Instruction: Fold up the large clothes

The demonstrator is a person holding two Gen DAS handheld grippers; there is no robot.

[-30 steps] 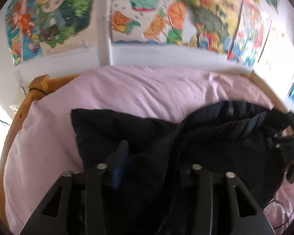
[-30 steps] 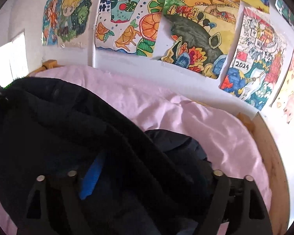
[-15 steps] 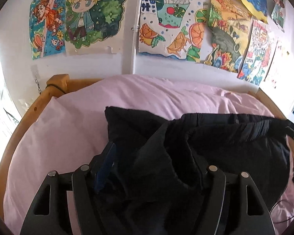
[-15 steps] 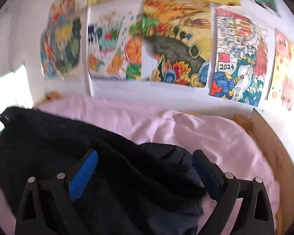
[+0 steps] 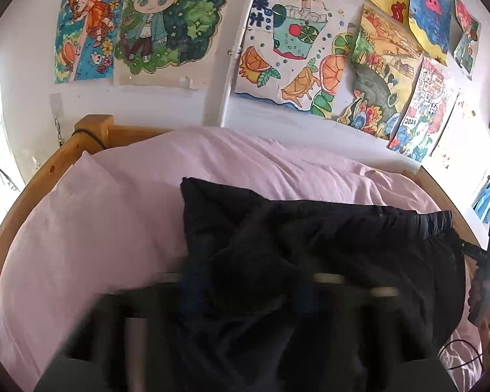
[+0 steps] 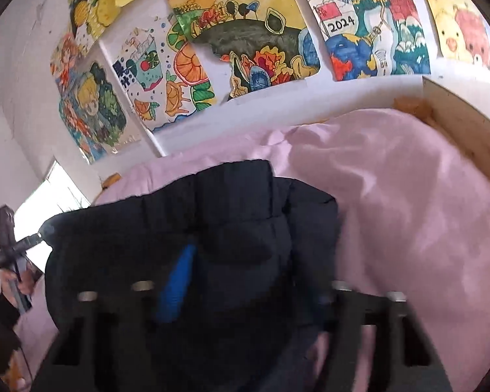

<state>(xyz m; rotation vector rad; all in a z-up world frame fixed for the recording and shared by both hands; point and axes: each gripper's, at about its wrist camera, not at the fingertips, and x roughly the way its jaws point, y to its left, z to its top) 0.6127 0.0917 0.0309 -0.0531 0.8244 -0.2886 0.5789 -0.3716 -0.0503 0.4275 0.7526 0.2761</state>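
On pink bedding (image 5: pixel 107 228), black puffer jacket (image 5: pixel 310 245) bunched (half folded at best); left gripper (image 5: pixel 245 294) and right gripper (image 6: pixel 245 290) closing, pinching it toward twelve o'clock.

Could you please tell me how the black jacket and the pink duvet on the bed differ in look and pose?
Colour: the black jacket is near-black, the pink duvet pale pink. Surface: the jacket is quilted into puffy panels, the duvet smooth with soft creases. Pose: the jacket lies bunched on top, the duvet spread across the bed beneath it. Both are soft fabric.
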